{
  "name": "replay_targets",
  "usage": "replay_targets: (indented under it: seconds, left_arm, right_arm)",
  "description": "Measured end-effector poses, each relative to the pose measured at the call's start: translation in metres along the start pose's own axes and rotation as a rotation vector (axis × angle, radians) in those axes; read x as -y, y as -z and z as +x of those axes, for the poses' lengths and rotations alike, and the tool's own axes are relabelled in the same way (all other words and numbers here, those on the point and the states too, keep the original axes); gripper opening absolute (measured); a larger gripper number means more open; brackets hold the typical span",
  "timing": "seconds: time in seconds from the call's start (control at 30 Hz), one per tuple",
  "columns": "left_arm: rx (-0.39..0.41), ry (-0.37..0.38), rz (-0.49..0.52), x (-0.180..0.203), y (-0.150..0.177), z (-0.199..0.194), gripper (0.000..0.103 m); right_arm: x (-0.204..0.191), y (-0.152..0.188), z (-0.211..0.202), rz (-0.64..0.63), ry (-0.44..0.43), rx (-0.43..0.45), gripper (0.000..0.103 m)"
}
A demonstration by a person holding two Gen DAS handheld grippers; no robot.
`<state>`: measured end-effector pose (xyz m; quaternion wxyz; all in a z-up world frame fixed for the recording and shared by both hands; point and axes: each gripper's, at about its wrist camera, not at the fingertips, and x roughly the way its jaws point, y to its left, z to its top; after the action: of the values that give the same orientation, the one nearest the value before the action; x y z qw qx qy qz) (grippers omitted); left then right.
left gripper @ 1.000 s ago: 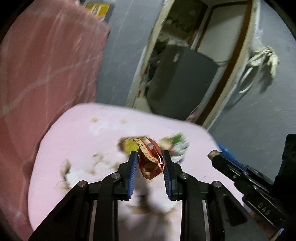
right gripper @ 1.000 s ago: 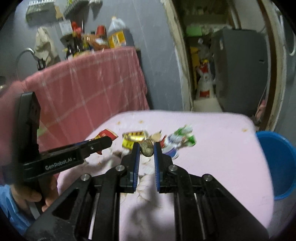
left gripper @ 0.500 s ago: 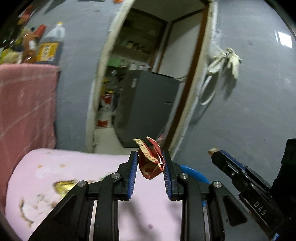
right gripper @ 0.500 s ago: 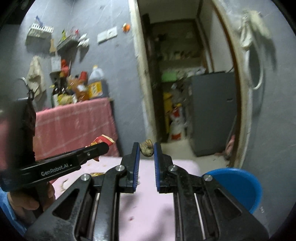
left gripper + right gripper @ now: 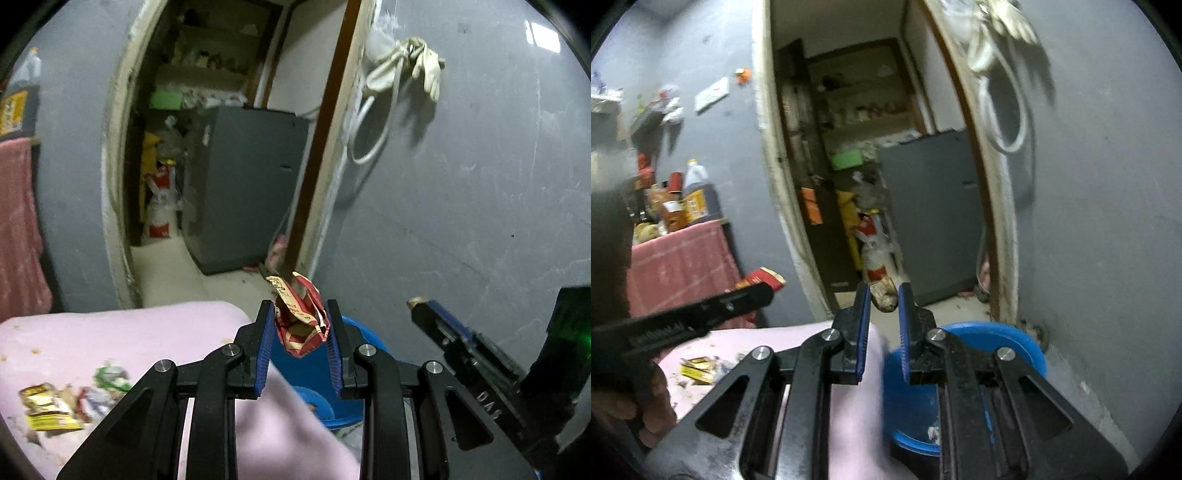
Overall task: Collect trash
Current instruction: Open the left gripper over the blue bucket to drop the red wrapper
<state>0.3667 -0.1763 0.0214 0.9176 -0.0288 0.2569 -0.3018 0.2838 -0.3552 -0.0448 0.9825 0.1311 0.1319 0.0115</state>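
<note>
My left gripper [image 5: 300,325] is shut on a crumpled red wrapper [image 5: 301,321] and holds it in the air over the pink table's right edge. My right gripper [image 5: 882,301] is shut on a small brown scrap [image 5: 884,298], raised above a blue bin [image 5: 997,339]. The bin stands on the floor past the table's right end and also shows in the left wrist view [image 5: 314,402]. A yellow wrapper [image 5: 46,410] and a green-white wrapper [image 5: 107,380] lie on the pink table [image 5: 110,332]. The left gripper and its red wrapper [image 5: 762,278] show in the right wrist view.
An open doorway [image 5: 207,177] with a grey cabinet [image 5: 243,184] lies behind the table. A grey wall with a hanging glove [image 5: 406,62] is on the right. A pink-covered counter with bottles [image 5: 683,206] stands at the left.
Both grippers have lifted off the table and swung right with their trash. The blue bin now sits just under and ahead of the fingers.
</note>
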Motion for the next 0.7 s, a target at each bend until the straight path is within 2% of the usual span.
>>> replay_targets:
  seconds: [0.23, 0.4, 0.6, 0.7]
  left_arm:
    - [-0.15, 0.018, 0.017, 0.011, 0.003, 0.06, 0.023]
    - [-0.316, 0.014, -0.017, 0.004, 0.017, 0.106, 0.023]
    - [-0.376, 0.023, -0.065, -0.006, 0.03, 0.125, 0.026]
    - [-0.399, 0.013, -0.085, -0.011, 0.033, 0.133, 0.033]
  right_arm:
    - [0.039, 0.021, 0.025, 0.097, 0.059, -0.076, 0.015]
    - [0.047, 0.031, 0.043, 0.109, 0.064, -0.127, 0.015]
    - [0.05, 0.039, 0.056, 0.115, 0.071, -0.169, 0.016]
    - [0.054, 0.042, 0.062, 0.13, 0.07, -0.187, 0.016]
